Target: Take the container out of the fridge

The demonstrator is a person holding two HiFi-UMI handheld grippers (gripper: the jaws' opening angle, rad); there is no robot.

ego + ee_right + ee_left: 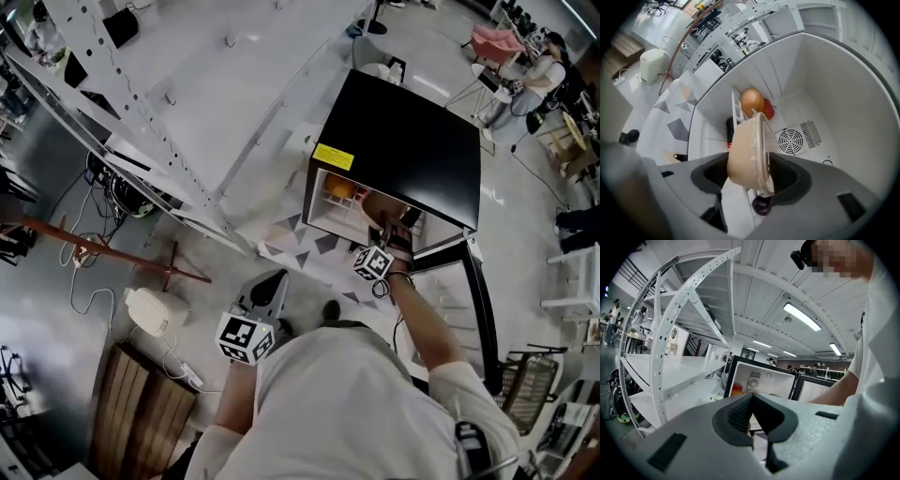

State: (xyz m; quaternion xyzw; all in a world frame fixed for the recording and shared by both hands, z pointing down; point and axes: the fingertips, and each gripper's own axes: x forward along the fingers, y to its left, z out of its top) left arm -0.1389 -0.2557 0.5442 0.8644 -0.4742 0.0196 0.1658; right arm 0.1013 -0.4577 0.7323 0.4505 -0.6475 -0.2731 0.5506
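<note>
The black mini fridge (pixel 403 150) stands on the floor with its door (pixel 476 300) swung open. In the right gripper view a beige container with a clear lid (pixel 747 150) stands on edge inside the white fridge, between the jaws of my right gripper (pixel 750 166), whose pads press its two sides. In the head view the hand with that gripper's marker cube (pixel 373 262) reaches into the fridge opening. My left gripper (pixel 751 401) stays outside, in front of the fridge (pixel 764 380), with its tips together and nothing between them.
Behind the container lie an orange fruit (pixel 752 101) and a red one (pixel 768 108) by a wire shelf (pixel 736 105); a dark purple item (pixel 761 205) sits below. A white shelving rack (pixel 169 103) stands left of the fridge, a white appliance (pixel 155 312) on the floor.
</note>
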